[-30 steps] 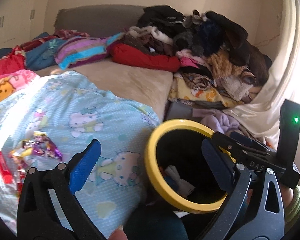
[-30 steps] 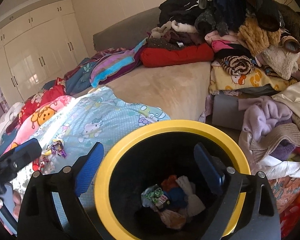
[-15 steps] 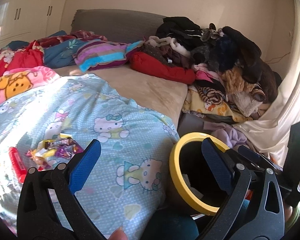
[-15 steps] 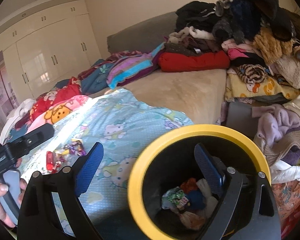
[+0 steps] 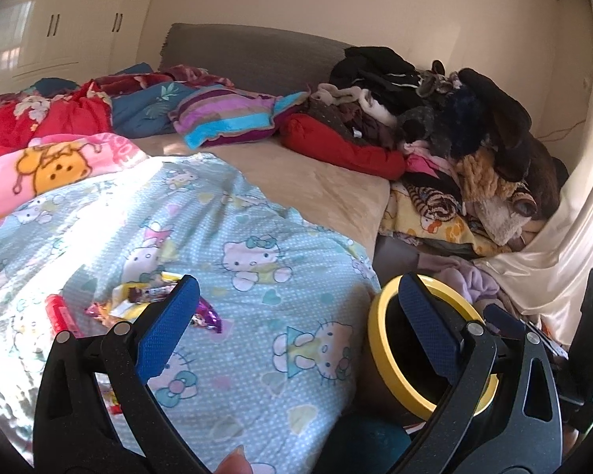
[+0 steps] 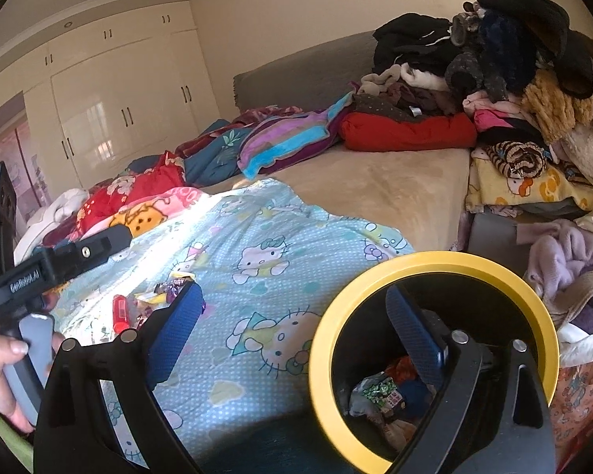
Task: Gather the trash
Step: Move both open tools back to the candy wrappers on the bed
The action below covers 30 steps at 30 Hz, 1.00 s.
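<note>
Blue cartoon-cat quilt (image 5: 257,276); beige bed (image 5: 320,185)

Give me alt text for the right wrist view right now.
The open right gripper hangs over a yellow-rimmed bin that already holds trash, beside a bed. On the Hello Kitty blanket lies a cluster of candy wrappers with a red tube; the left gripper's handle shows at far left.

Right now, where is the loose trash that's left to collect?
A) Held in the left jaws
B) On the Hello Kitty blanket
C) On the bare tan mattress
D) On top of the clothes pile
B: the candy wrappers and a red tube lie on the Hello Kitty blanket, left of the yellow-rimmed bin.
</note>
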Each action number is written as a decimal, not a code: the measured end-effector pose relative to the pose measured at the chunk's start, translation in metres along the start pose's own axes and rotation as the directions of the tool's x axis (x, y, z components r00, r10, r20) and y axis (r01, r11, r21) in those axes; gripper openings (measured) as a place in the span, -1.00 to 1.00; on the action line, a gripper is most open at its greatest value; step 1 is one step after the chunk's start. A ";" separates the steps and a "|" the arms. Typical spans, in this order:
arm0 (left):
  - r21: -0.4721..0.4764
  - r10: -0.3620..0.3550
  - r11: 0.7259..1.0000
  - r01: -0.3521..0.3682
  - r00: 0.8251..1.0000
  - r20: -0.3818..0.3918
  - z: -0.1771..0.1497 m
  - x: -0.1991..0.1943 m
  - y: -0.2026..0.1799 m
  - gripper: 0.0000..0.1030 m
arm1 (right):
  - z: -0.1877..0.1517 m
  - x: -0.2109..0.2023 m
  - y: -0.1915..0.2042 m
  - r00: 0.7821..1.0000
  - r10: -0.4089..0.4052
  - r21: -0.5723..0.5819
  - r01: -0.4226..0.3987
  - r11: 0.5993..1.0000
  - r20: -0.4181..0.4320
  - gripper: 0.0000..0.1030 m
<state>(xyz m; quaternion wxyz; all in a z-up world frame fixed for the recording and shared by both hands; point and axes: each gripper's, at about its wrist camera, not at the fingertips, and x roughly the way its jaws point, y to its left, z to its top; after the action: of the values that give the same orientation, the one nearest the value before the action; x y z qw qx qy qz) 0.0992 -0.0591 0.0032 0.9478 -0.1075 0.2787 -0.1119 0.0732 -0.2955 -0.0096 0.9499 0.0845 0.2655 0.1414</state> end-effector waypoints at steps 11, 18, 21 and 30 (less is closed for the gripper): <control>-0.038 0.059 0.998 -0.058 0.998 0.021 0.004 -0.015 0.039 0.79 | -0.006 0.007 0.026 1.000 0.025 -0.041 -0.025 0.999 -0.017 0.78; -0.076 0.098 0.992 -0.096 0.995 0.026 0.004 -0.022 0.071 0.79 | -0.005 0.017 0.052 0.998 0.050 -0.083 -0.052 0.995 -0.028 0.81; -0.108 0.116 0.988 -0.113 0.993 0.028 0.005 -0.024 0.086 0.79 | -0.005 0.023 0.063 0.998 0.060 -0.110 -0.063 0.992 -0.034 0.82; -0.181 0.151 0.974 -0.139 0.987 0.054 0.011 -0.037 0.129 0.79 | -0.007 0.048 0.088 0.994 0.074 -0.148 -0.085 0.985 -0.079 0.82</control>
<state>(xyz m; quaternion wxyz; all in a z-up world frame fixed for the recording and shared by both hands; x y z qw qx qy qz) 0.0944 0.0758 -0.0039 0.9490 -0.1742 0.2624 -0.0133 0.0892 -0.1962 -0.0176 0.9368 0.0176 0.2849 0.2021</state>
